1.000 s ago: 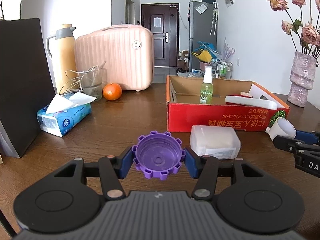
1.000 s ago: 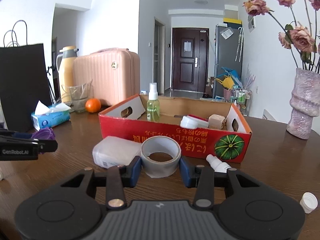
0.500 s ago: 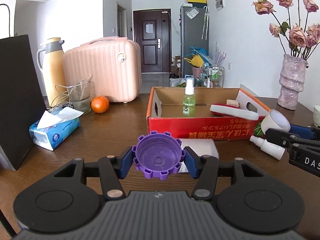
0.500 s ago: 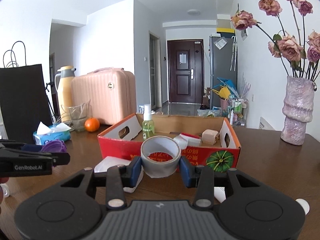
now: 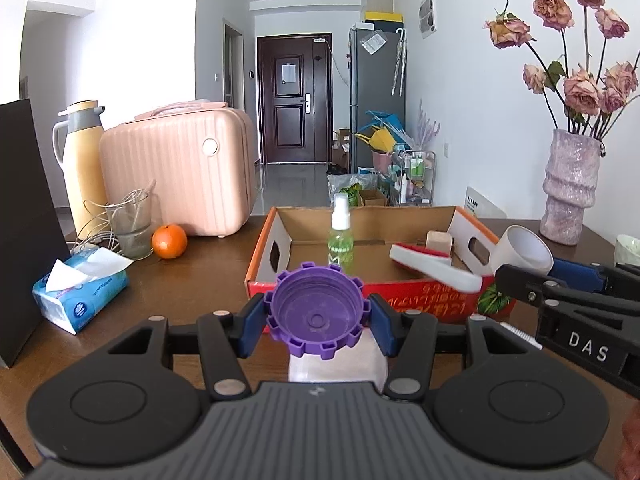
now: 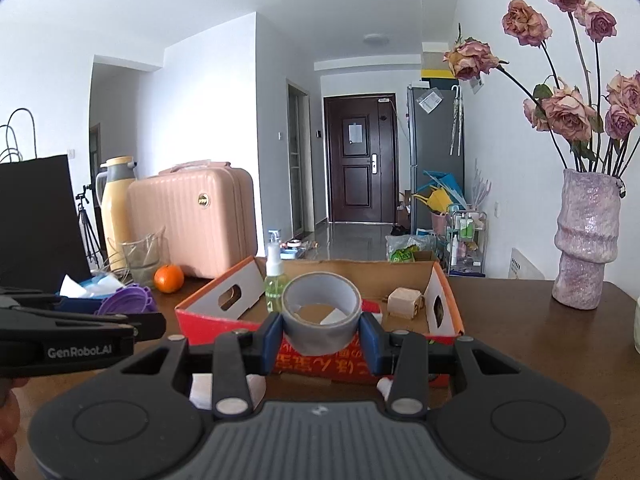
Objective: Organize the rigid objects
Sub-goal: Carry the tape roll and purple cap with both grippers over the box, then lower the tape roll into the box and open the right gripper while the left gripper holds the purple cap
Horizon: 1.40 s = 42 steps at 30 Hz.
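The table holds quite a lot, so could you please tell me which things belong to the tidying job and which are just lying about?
Part of the job:
- purple cap in the left tool
- grey tape roll in the right tool
- red cardboard box
- spray bottle

Just lying about:
- orange
- tissue pack
- pink case
- flower vase

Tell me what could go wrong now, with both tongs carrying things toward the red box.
The two tongs sit close together, so they might collide above the box. The spray bottle stands upright inside and could be knocked over. The purple cap and the tape roll are held only by their sides and might slip.
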Available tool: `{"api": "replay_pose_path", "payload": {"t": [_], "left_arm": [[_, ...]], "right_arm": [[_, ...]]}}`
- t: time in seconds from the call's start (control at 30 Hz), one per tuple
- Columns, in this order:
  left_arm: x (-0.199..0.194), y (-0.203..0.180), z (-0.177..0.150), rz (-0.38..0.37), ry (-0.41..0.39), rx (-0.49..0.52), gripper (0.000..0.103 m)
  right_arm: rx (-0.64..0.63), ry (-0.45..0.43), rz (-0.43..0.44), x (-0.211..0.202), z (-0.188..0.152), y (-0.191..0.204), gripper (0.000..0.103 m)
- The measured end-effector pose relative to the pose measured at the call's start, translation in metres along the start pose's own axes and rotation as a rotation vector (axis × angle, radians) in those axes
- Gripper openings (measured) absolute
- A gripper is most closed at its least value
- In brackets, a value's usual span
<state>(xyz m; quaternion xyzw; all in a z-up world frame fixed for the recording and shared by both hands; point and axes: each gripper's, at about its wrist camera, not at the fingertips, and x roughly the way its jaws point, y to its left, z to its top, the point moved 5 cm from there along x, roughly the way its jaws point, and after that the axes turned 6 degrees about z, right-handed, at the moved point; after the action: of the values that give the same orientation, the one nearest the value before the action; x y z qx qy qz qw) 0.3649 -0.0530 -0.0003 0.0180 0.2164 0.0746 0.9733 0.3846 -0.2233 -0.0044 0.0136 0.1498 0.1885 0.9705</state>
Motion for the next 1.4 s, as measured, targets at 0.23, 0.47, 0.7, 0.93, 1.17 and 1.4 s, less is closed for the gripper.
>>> {"api": "replay_pose_path", "payload": {"t": [0.23,0.47,0.7,0.93,1.17,1.4], "left_arm": [[0.014,-0.010,0.017,-0.001,-0.013,-0.022,0.055],[0.035,-0.019,0.030,-0.002,-0.003,-0.042,0.055],[0.058,-0.027,0.035,-0.005,0.018,-0.045,0.055],[0.082,-0.033,0.043,-0.014,0.034,-0.050,0.055],[0.102,-0.040,0.047,-0.020,0.048,-0.038,0.055],[0.121,-0.046,0.048,-0.034,0.066,-0.026,0.055]], "right_arm": [[0.013,-0.016,-0.020,0.018,0.012,-0.011,0.041],[0.033,-0.016,-0.030,0.039,0.018,-0.020,0.041],[0.036,-0.010,-0.052,0.058,0.022,-0.029,0.041],[0.051,0.010,-0.068,0.079,0.022,-0.040,0.041],[0.058,0.028,-0.083,0.100,0.023,-0.051,0.041],[0.055,0.052,-0.098,0.119,0.024,-0.057,0.041]]}}
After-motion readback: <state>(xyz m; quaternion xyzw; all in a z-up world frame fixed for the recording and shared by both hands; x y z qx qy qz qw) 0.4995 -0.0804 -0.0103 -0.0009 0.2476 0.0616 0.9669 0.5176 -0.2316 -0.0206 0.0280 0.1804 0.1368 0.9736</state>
